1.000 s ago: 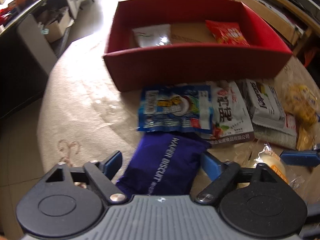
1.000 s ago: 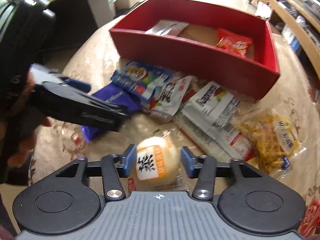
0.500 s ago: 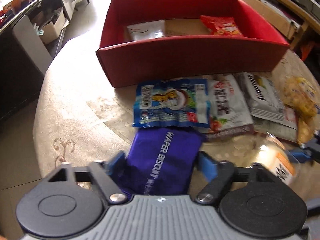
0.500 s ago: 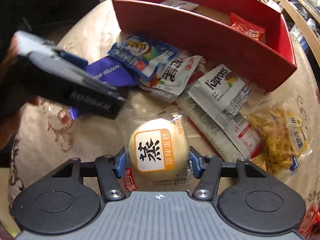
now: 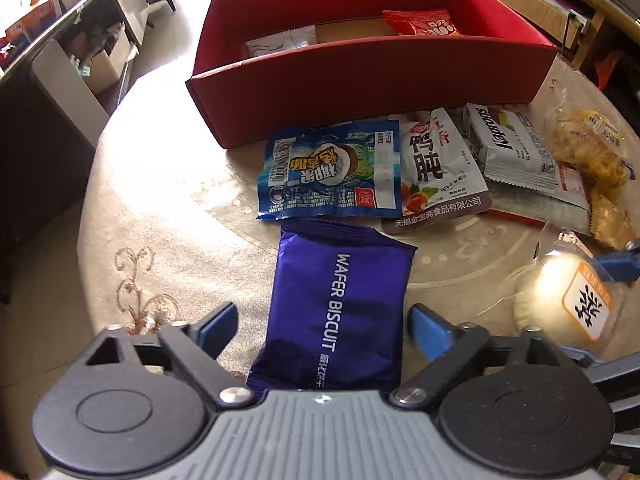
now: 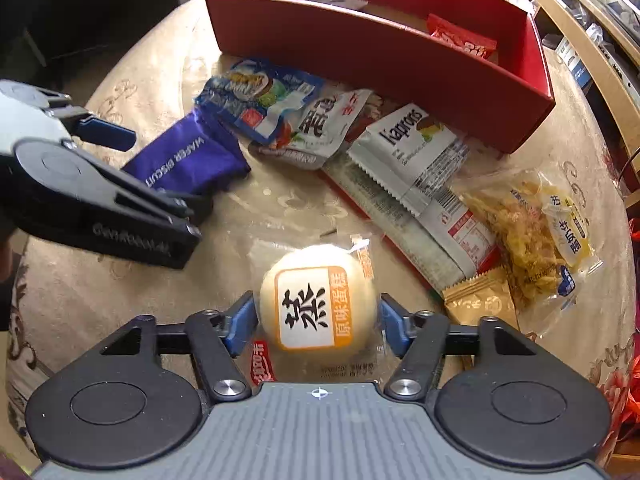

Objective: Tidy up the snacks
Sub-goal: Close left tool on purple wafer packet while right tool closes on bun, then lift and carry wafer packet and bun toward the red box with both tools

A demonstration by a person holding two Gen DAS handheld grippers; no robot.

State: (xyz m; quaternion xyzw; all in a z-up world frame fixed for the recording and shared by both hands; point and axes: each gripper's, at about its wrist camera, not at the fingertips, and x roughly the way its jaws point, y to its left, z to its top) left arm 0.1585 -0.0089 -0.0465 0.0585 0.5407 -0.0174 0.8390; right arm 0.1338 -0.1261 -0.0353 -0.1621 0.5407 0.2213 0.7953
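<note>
A purple wafer biscuit pack lies on the round table between the fingers of my left gripper; the jaws stand wide, with gaps on both sides. It also shows in the right wrist view. My right gripper is shut on a round steamed cake in clear wrap, also seen in the left wrist view. A red box at the back holds a red snack bag and a white pack.
Between me and the box lie a blue coconut snack bag, a white duck snack pack, a Kaprons pack, a yellow snack bag and a small gold sachet. Shelves stand behind on the right, a counter on the left.
My right gripper closed on the steamed cake and lifted it slightly. My left gripper closed in around the wafer pack half a second ago, and its jaws now stand wider apart again.
</note>
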